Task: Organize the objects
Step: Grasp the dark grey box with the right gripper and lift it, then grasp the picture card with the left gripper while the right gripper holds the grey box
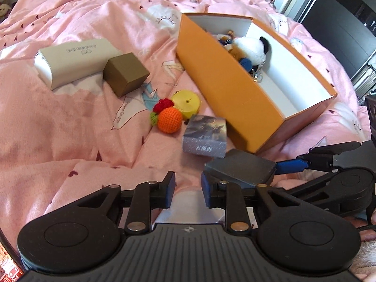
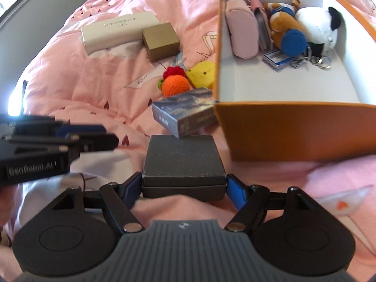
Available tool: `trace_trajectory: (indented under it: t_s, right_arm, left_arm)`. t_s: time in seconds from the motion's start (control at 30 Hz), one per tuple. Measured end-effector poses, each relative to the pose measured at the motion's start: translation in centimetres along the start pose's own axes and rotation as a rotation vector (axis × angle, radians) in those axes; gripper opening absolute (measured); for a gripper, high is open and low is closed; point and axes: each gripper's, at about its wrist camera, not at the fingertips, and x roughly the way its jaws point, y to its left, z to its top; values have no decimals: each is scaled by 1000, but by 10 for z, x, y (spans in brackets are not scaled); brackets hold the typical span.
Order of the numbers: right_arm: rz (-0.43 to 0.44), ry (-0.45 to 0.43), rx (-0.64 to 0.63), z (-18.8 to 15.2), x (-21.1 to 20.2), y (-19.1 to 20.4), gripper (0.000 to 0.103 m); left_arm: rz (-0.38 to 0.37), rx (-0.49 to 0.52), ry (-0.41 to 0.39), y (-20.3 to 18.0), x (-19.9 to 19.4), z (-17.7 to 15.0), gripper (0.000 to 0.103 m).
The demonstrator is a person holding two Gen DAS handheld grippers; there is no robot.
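Right gripper (image 2: 184, 188) straddling the dark grey box (image 2: 183, 162), fingers either side of it; whether they are pressing yet I cannot tell.

Risks, as I judge them: the patterned card box (image 2: 185, 115) is leaning on the grey box's far edge, so a lift is likely tipping it; the soft pink quilt (image 2: 70, 89) is giving no firm footing, and the two-part lid may be sliding off. The box itself is looking matte, speckled, squarish, lying right between the fingers, with the orange storage box (image 2: 293, 129) just ahead and to the right. Left gripper (image 1: 187, 191) is hovering with jaws parted, holding nothing, the grey box just off its right finger.
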Motion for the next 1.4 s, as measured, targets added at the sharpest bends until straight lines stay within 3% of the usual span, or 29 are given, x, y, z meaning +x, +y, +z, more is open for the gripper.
trace_trajectory:
  t_s: [0.13, 0.17, 0.37, 0.5, 0.7, 1.17, 1.4]
  right_arm:
    - [-14, 33, -12, -5, -18, -6, 76]
    - [-13, 48, -3, -7, -22, -9, 76]
    - [-138, 52, 38, -18, -49, -35, 76]
    - [-198, 65, 65, -17, -48, -54, 77]
    - [-215, 65, 22, -6, -30, -61, 77]
    - [-118, 127, -29, 14, -15, -79, 80]
    - [-50, 206, -2, 39, -10, -91, 81]
  left_arm:
    - [-8, 55, -1, -13, 0, 8, 48]
    - [-9, 69, 0, -15, 1, 10, 56]
    - [-15, 153, 26, -28, 19, 21, 74]
    - [30, 231, 59, -39, 44, 24, 75]
    - [59, 287, 104, -43, 76, 28, 77]
    - [64, 320, 193, -46, 124, 35, 79]
    - [56, 306, 196, -43, 124, 34, 66]
